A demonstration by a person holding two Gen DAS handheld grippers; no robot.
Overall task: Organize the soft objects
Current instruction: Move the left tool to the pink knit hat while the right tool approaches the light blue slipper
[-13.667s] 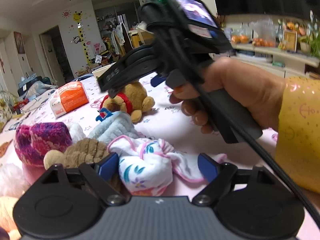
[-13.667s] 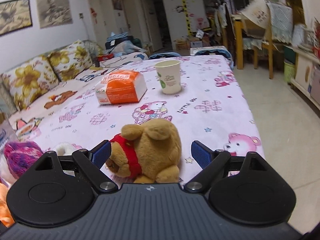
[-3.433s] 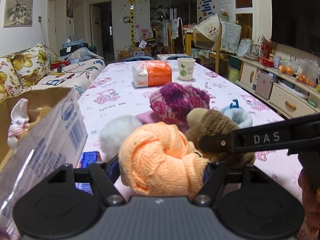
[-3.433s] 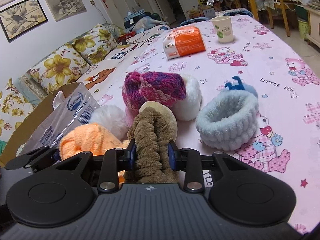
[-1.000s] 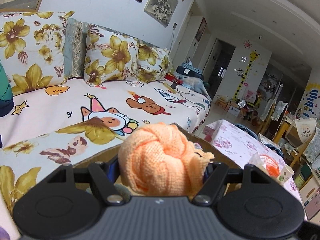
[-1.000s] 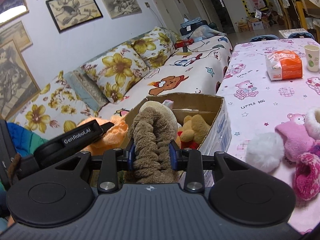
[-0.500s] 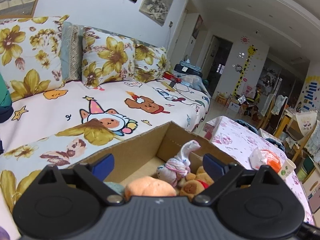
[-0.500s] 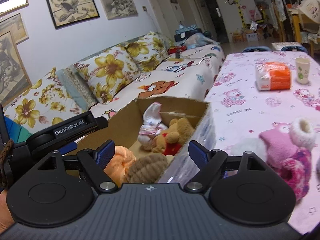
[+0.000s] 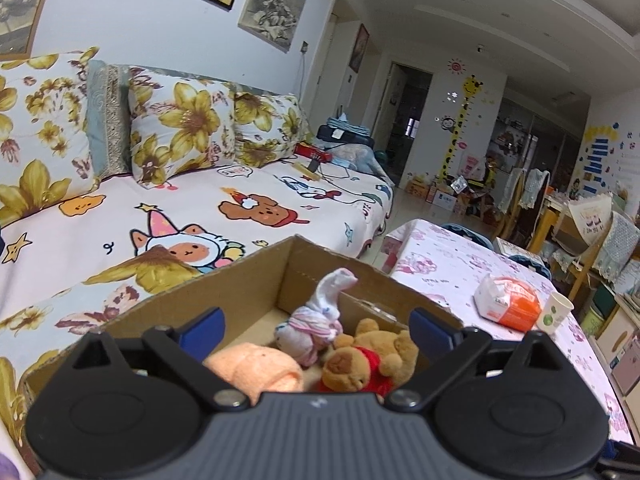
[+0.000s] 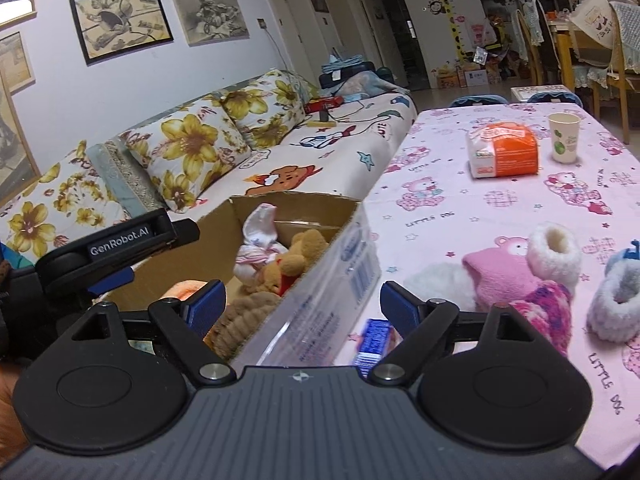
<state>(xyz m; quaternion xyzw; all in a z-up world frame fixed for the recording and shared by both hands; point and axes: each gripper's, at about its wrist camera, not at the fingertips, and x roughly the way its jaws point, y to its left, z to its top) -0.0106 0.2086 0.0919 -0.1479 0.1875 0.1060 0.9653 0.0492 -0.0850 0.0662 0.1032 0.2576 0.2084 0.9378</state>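
A cardboard box (image 9: 296,268) (image 10: 296,204) stands at the table's left edge. Inside lie an orange knit ball (image 9: 256,368), a white floral cloth bundle (image 9: 316,320) (image 10: 258,240), a brown bear in red (image 9: 360,364) (image 10: 296,256) and a brown plush toy (image 10: 240,320). My left gripper (image 9: 316,328) is open and empty above the box; it also shows in the right wrist view (image 10: 120,244). My right gripper (image 10: 302,304) is open and empty over the box's near wall. On the table lie a pink and purple knit hat (image 10: 520,292), a white pompom (image 10: 436,284) and a grey-blue fuzzy band (image 10: 616,296).
An orange and white packet (image 10: 504,152) (image 9: 508,300) and a paper cup (image 10: 564,138) (image 9: 554,312) stand farther back on the pink tablecloth (image 10: 460,208). A small blue packet (image 10: 374,338) lies beside the box. A sofa with flowered cushions (image 9: 180,128) is left of the table.
Both grippers opened and let go: the orange ball and the brown plush now lie in the box. Since half a second ago both grippers have drawn back slightly.
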